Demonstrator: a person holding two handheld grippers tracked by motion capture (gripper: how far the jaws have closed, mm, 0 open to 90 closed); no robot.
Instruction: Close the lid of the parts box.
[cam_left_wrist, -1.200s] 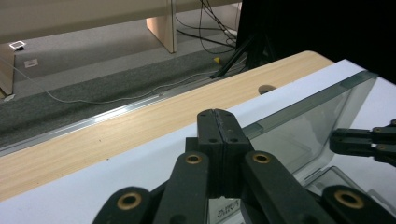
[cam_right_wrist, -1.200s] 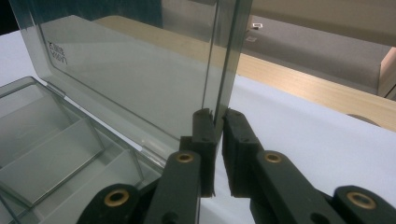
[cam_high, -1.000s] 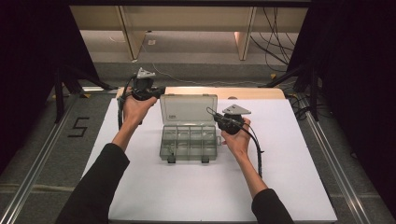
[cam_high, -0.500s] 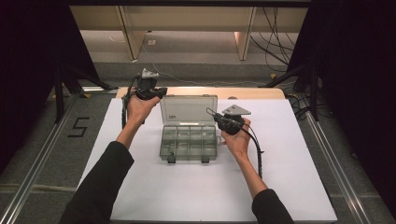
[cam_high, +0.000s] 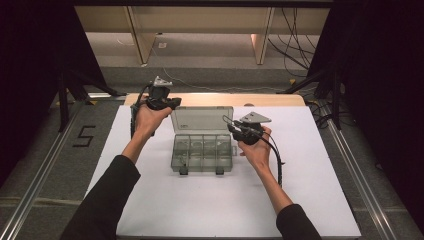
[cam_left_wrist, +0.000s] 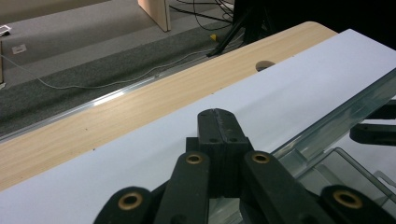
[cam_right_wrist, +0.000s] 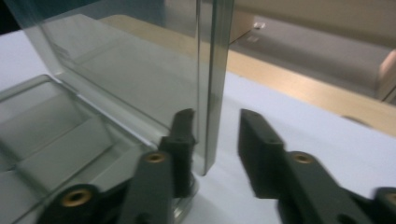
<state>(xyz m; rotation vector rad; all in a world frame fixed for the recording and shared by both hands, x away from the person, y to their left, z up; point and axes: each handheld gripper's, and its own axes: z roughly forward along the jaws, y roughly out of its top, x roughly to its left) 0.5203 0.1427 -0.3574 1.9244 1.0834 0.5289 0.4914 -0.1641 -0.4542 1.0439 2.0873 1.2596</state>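
Near the middle of the white surface (cam_high: 300, 200) a clear plastic compartment box (cam_high: 202, 152) was parked, with its lid (cam_high: 202, 120) propped upright behind the tray and two dark latches (cam_high: 183, 171) hanging off the near edge. Small dividers were seen splitting the tray into a row of bins; whatever sat in them was too small to be made out.

The right gripper (cam_right_wrist: 212, 135) was set at the lid's right edge, and its fingers (cam_right_wrist: 182, 140) had just been opening, so the edge stood between them with a gap on one side and nothing looked pinched any more. The left gripper (cam_left_wrist: 218, 135) was held up at the lid's far left corner, its fingers pressed flat together and empty.

Letting go of the lid seemed to be the step in hand, tbh. It'd be done best if the right fingers were spread fully clear of the thin edge before being backed straight off, so the lid isn't dragged or tipped shut. The box looked light and slick, smooth see-through plastic with hard square corners, so it could probably be shoved around pretty easily on that matte sheet. A pale wood strip (cam_left_wrist: 140, 112) was seen running along the sheet's far side.
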